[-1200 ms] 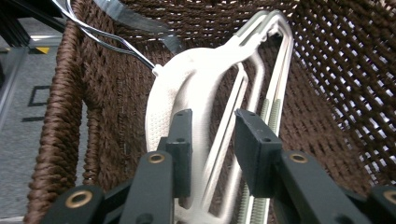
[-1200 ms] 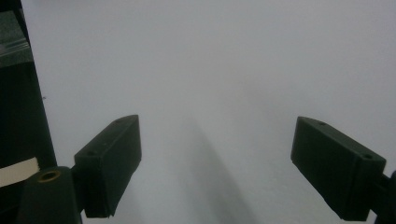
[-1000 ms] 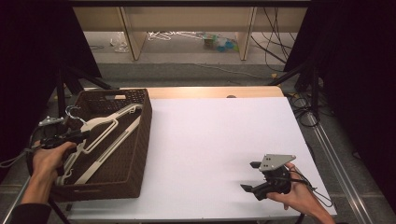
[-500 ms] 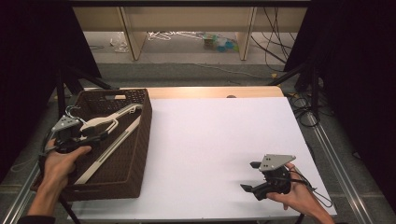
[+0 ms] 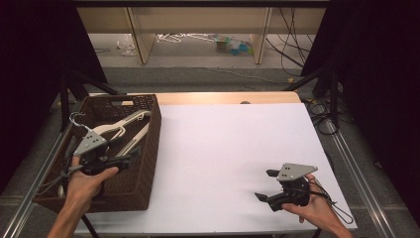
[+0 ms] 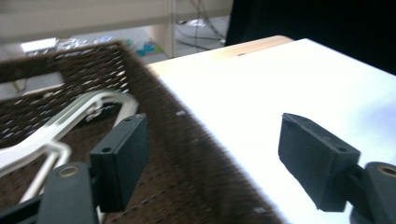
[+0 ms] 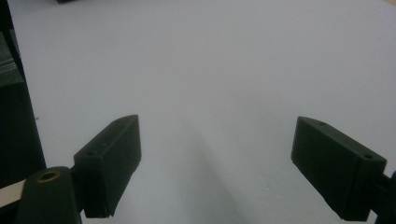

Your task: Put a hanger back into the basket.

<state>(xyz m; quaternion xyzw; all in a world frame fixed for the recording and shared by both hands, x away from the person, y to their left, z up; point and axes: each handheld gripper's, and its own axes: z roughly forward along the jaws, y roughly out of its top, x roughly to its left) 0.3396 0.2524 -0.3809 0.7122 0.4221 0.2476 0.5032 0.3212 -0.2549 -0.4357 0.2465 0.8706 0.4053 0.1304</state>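
Since a second ago, the left gripper has travelled from outside the basket's left wall to above its right-hand half, and the left hand has come in over the near wall; the right gripper has kept its place.

At the table's left edge stands the dark brown woven wicker basket, a deep rectangular one with a handle slot in its far wall. Inside it lie the white plastic clothes hangers, stacked and running diagonally from the near left toward the far right corner, with a wire hook showing at the far left. The left gripper hangs over the basket beside its right wall, jaws spread wide and holding nothing. In the left gripper view the hangers lie just beyond the left jaw, while the basket's right wall runs between the two jaws and the right jaw sits over the tabletop.

To the right stretches the bare white rectangular tabletop, with a strip of pale wood along its far edge.

Near the front right corner the right hand holds the right gripper low over the tabletop, well apart from the basket. Its jaws are spread wide too, with only white surface between them.
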